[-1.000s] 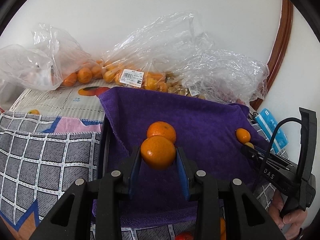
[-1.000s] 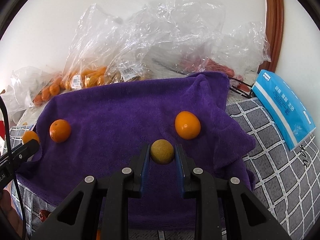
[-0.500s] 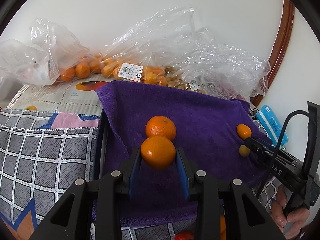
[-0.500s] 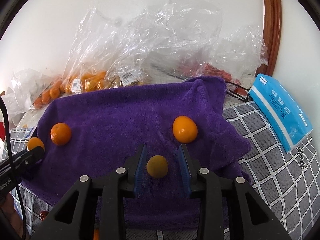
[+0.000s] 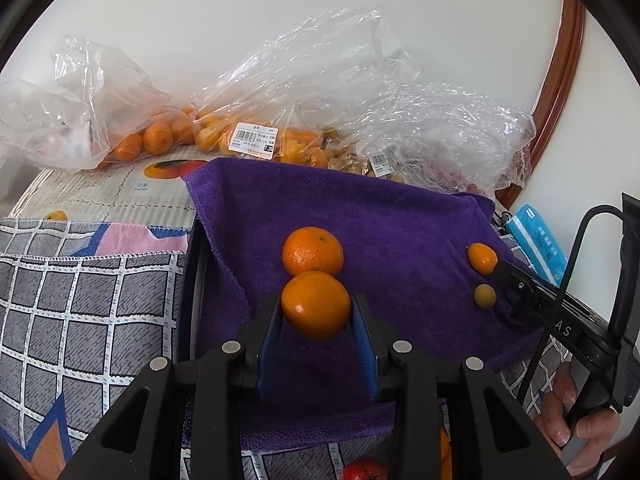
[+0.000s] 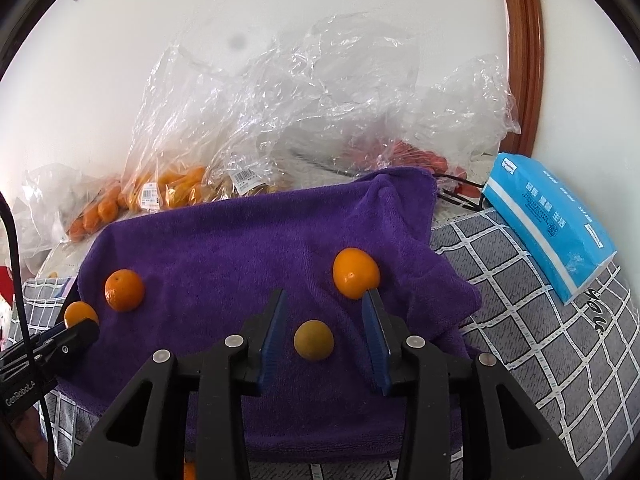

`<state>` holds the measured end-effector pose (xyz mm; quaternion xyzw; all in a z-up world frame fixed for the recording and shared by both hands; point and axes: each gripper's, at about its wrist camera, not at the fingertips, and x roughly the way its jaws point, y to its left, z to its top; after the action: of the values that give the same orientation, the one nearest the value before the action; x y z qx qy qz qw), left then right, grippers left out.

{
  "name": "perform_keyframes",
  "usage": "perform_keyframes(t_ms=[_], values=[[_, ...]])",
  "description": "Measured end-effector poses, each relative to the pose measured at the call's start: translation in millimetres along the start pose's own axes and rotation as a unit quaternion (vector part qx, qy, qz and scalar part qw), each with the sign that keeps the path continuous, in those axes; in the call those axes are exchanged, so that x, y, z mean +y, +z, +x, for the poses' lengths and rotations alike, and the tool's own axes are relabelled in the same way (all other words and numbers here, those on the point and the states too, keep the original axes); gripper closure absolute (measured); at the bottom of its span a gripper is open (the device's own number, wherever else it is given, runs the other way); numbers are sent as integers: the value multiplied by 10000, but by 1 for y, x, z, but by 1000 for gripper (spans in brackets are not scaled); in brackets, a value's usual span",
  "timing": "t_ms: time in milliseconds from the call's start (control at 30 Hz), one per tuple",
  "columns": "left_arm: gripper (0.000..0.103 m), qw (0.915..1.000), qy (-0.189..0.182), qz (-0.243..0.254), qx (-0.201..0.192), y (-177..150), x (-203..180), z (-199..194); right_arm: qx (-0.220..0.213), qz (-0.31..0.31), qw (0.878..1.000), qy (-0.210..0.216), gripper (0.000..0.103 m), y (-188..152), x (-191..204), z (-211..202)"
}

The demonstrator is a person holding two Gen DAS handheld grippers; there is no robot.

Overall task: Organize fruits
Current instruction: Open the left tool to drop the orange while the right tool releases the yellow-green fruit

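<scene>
An orange [image 5: 315, 305] sits clamped between the blue pads of the left gripper [image 5: 316, 322], raised over the near left part of the purple towel [image 5: 392, 224], right in front of a second orange [image 5: 313, 250] that lies on the towel. Toward the towel's right edge a small yellowish fruit [image 6: 313, 339] rests on the cloth between the wide-apart fingers of the right gripper [image 6: 324, 330], touching neither pad, with a third orange [image 6: 356, 273] just beyond the right fingertip. Clear plastic bags of fruit [image 5: 256, 136] lie along the towel's far edge, against the wall, and a blue packet [image 6: 550, 226] lies on the checked cloth [image 6: 532, 320] beyond the towel's right edge
</scene>
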<state>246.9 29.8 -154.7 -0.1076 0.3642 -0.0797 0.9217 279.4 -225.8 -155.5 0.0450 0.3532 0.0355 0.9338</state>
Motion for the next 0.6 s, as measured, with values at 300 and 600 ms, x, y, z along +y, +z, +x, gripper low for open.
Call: perform_keyframes(t_ms=[300, 600], values=[[61, 9996, -170, 51, -235, 2, -5, -13, -85, 7, 9999, -119, 64, -1, 1, -3], [59, 9988, -208, 60, -444, 4, -8, -26, -261, 136, 9993, -230, 64, 1, -2, -13]])
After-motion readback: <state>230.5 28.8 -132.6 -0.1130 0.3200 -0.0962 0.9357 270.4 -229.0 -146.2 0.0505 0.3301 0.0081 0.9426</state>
